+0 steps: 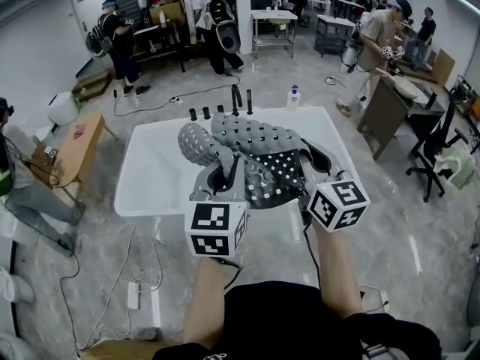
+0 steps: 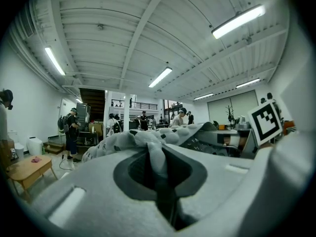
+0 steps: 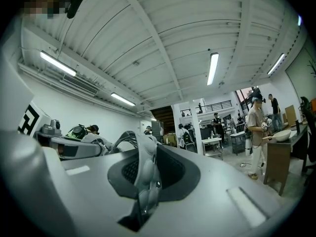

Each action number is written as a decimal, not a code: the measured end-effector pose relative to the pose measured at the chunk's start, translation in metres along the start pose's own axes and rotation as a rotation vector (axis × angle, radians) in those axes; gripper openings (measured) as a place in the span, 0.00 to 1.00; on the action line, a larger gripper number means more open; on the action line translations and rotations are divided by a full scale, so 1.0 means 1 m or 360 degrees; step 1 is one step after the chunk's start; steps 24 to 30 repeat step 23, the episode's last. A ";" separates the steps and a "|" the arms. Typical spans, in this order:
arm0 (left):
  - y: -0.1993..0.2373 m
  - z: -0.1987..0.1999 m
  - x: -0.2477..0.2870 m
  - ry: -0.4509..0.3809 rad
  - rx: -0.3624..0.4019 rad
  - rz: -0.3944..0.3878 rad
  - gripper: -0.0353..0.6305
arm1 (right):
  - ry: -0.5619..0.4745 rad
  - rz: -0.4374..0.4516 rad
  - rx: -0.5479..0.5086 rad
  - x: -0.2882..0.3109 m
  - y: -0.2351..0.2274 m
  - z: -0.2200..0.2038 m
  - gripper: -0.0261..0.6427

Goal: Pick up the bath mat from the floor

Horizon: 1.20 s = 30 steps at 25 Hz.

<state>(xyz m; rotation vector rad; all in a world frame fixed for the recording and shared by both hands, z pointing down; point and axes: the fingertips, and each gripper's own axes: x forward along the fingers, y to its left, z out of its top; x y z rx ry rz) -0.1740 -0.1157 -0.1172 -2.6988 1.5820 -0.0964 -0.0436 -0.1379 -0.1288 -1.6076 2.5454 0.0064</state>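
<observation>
My left claw (image 2: 157, 169) and right claw (image 3: 144, 181) each clamp a fold of the grey, knobbly bath mat (image 1: 251, 145), bunched over the white table (image 1: 150, 178). My marker cubes (image 1: 216, 229) carry only black-and-white square patterns.

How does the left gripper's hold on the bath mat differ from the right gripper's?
The left gripper pinches a pale grey bumpy fold of the bath mat; the right gripper pinches an edge near its black dotted underside. In the head view the left gripper sits lower than the right gripper. Both are shut on the mat.
</observation>
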 end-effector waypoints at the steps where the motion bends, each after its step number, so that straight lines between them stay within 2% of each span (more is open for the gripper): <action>1: 0.000 0.000 0.000 0.0003 0.0000 -0.0002 0.09 | 0.0001 0.0000 0.0003 0.000 0.000 0.000 0.07; 30: 0.004 -0.001 -0.006 -0.0012 -0.0030 0.0017 0.09 | 0.0013 0.0016 0.0019 0.002 0.007 -0.007 0.07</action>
